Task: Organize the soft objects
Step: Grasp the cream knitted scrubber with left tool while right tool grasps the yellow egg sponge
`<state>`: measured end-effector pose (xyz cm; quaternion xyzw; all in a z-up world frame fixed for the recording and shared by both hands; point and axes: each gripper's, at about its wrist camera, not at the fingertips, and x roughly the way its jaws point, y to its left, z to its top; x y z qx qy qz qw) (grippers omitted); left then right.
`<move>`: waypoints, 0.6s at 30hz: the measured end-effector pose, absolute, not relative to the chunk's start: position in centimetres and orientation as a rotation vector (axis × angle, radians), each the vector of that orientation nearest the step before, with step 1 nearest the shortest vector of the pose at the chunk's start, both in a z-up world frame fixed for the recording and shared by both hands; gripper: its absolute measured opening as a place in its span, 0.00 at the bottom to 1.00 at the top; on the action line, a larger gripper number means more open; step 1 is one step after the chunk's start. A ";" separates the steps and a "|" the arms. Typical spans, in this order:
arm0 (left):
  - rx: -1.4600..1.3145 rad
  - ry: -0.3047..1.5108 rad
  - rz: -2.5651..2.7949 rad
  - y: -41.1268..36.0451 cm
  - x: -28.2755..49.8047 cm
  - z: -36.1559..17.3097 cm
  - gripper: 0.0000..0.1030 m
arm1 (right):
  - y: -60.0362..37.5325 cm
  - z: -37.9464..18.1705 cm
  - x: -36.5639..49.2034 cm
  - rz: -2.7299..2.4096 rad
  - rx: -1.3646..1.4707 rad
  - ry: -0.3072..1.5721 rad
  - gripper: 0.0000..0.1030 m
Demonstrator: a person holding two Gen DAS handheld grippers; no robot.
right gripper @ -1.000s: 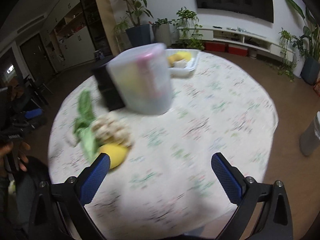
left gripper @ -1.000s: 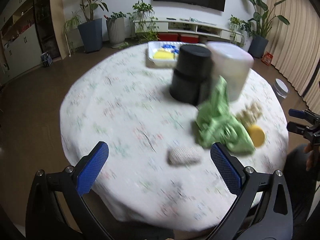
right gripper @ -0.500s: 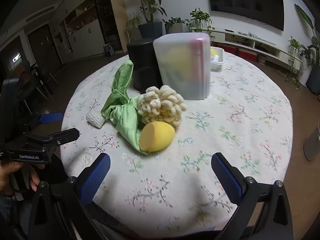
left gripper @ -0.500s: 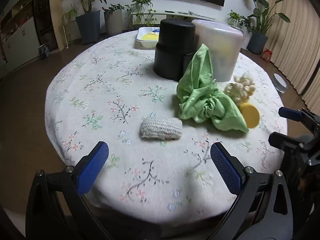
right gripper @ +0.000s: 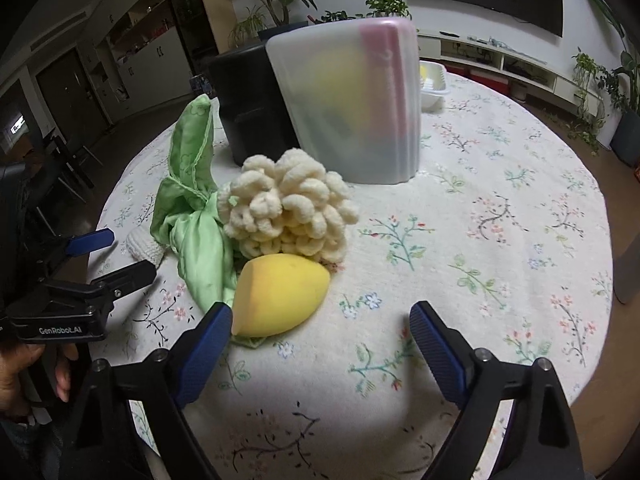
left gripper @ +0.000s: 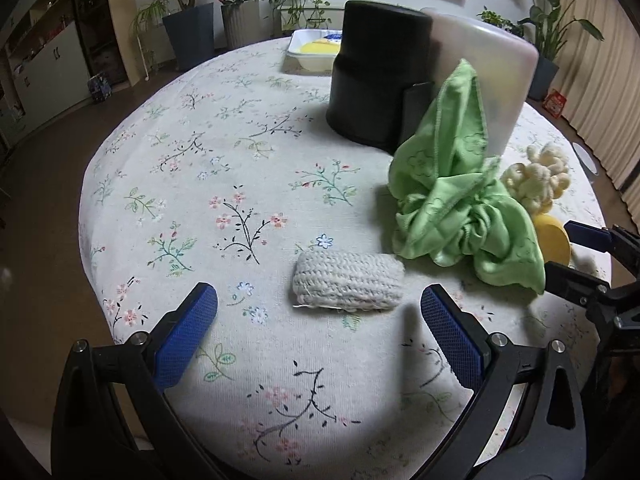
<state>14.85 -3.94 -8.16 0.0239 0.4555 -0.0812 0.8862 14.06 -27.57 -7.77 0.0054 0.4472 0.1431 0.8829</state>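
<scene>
Round table (left gripper: 192, 128) under a floral cloth, living room with potted plants behind.

Both tongs hang over the near edge. Left gripper (left gripper: 320, 312) is spread wide and empty, the grey knitted pad (left gripper: 347, 286) lying just beyond its tips. Right gripper (right gripper: 320, 320) has its jaws closing with nothing pinched; its left pad sits just beside the yellow egg-shaped sponge (right gripper: 278, 294). Behind the sponge lie the cream looped scrubber (right gripper: 290, 208) and, touching it on the left, the green cloth (right gripper: 192, 200). Farther back stand a black container (left gripper: 376, 76) and a frosted bin (right gripper: 352, 100), side by side.
</scene>
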 end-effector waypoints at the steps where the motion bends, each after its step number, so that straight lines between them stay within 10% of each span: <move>1: 0.048 0.949 -0.165 -3.9 15.0 -8.2 1.00 | -27.4 -7.9 14.3 0.304 0.009 0.934 0.89; 18: 0.054 0.947 -0.129 -3.9 16.3 -9.1 1.00 | -25.8 -8.2 15.3 0.335 -0.028 0.921 0.78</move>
